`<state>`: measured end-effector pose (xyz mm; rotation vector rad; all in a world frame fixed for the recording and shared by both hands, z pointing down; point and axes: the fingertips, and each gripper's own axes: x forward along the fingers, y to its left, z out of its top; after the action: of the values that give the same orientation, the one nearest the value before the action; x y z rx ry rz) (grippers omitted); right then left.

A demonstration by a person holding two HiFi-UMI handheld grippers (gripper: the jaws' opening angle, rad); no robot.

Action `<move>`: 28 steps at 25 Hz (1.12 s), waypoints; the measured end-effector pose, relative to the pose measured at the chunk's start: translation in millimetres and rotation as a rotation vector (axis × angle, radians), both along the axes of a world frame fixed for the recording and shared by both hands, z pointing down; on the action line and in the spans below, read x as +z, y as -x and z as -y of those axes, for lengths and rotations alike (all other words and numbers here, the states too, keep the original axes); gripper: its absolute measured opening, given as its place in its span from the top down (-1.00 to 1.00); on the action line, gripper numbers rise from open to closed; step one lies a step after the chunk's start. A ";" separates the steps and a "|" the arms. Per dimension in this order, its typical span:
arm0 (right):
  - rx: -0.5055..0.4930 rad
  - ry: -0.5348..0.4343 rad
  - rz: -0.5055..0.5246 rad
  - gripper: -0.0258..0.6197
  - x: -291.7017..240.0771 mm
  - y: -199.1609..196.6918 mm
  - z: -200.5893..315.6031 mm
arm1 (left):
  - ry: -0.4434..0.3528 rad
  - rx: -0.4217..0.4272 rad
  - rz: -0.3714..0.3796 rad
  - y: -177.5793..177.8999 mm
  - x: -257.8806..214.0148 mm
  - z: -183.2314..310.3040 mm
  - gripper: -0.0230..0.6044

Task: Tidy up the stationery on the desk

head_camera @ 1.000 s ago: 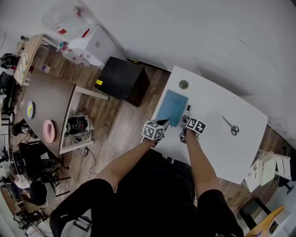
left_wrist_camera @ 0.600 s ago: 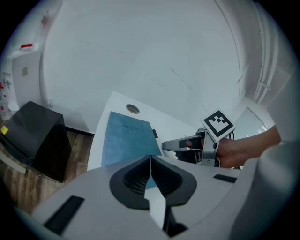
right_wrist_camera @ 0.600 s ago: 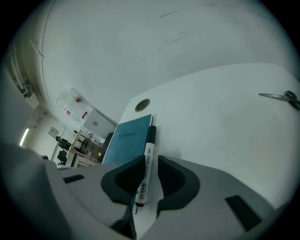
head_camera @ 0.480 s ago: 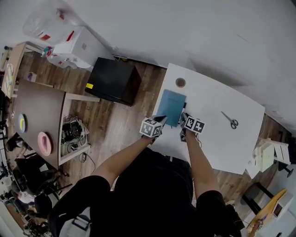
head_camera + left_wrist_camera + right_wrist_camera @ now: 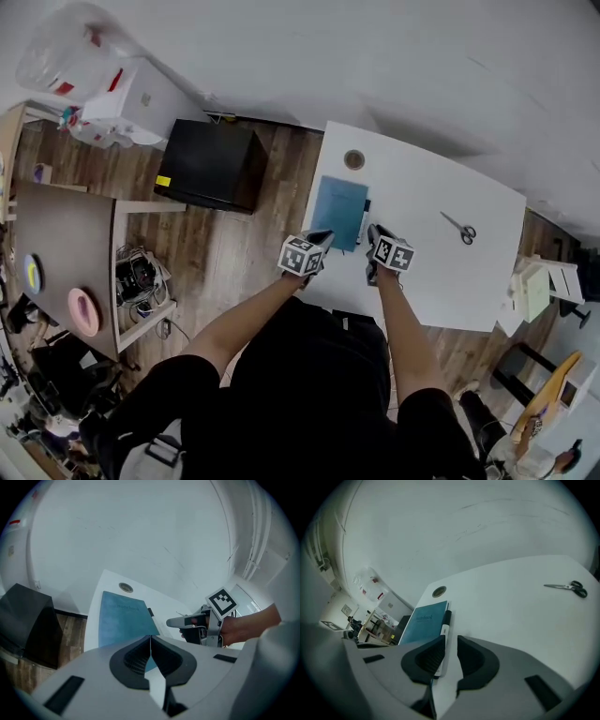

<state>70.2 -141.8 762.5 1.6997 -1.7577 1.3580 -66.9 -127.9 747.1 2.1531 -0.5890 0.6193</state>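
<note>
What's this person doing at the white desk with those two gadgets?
A person is tidying stationery with a hand-held gripper in each hand. The left gripper is shut and empty, by the near edge of a blue notebook. The right gripper has just been opening its jaws and grips nothing; a pen lies on the desk just ahead, alongside the notebook. Scissors lie off to the right, untouched.
</note>
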 end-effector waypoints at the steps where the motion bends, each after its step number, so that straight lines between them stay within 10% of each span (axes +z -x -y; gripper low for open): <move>1: 0.004 -0.008 -0.009 0.64 -3.4 -6.1 -2.9 | -0.003 0.013 -0.001 -2.0 0.1 -0.2 0.87; 18: -0.212 -0.098 -0.147 0.64 -29.2 -170.4 -86.1 | -0.077 -0.044 0.117 -76.1 -1.5 -34.8 0.87; 28: -0.330 -0.088 -0.200 0.64 -8.9 -316.3 -102.9 | -0.070 -0.101 0.173 -184.7 9.9 -85.8 0.87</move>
<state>386.5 -38.9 753.7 1.4481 -1.8997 0.9496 117.8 -42.1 757.0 2.1327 -0.8185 0.7436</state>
